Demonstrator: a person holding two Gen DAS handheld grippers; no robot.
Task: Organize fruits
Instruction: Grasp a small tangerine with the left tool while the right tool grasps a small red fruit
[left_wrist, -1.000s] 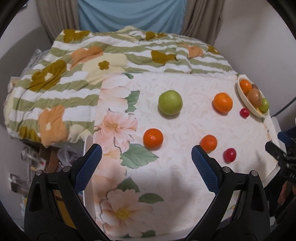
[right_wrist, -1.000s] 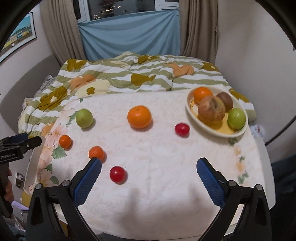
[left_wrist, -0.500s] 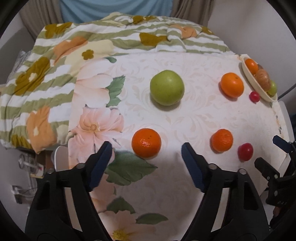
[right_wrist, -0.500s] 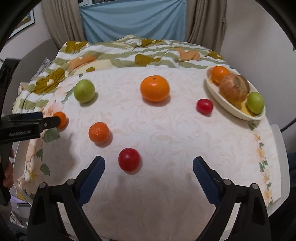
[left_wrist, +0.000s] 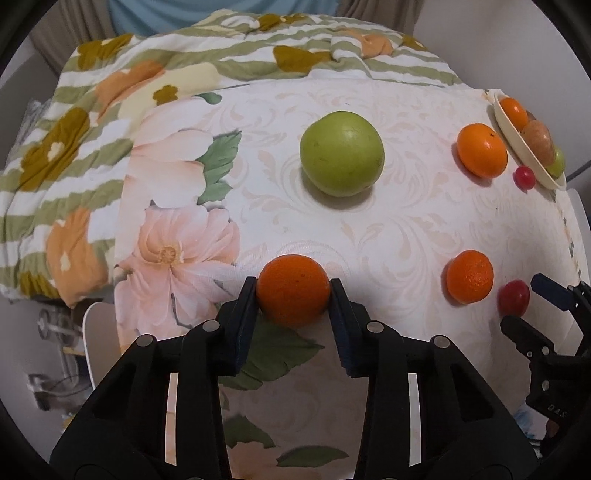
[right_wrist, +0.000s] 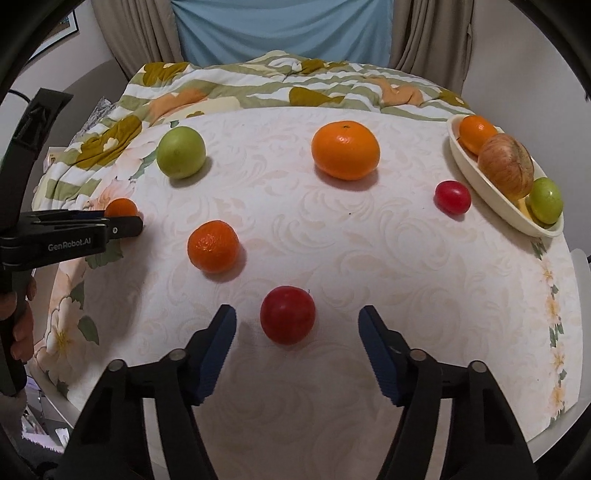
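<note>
Left tool (left_wrist: 292, 291) gripped small round orange mandarin (left_wrist: 293, 290) at lower centre; right tool (right_wrist: 297, 326) stood wide, flanking round red fruit (right_wrist: 287, 314).

The bench (left_wrist: 406, 229) is viewed low and close from behind the left hand-held gripper (left_wrist: 292, 291), facing the bed. From behind the right hand-held gripper (right_wrist: 297, 325), it is viewed similarly. The scattered fruit and bowl (right_wrist: 495, 192) are shared.

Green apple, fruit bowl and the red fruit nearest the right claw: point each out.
Green apple (left_wrist: 341, 153), left wrist view, middle of its skin.
Fruit bowl (right_wrist: 491, 197), right wrist view, outer wall.
Red fruit (right_wrist: 287, 314), right wrist view, centre of its front.
</note>
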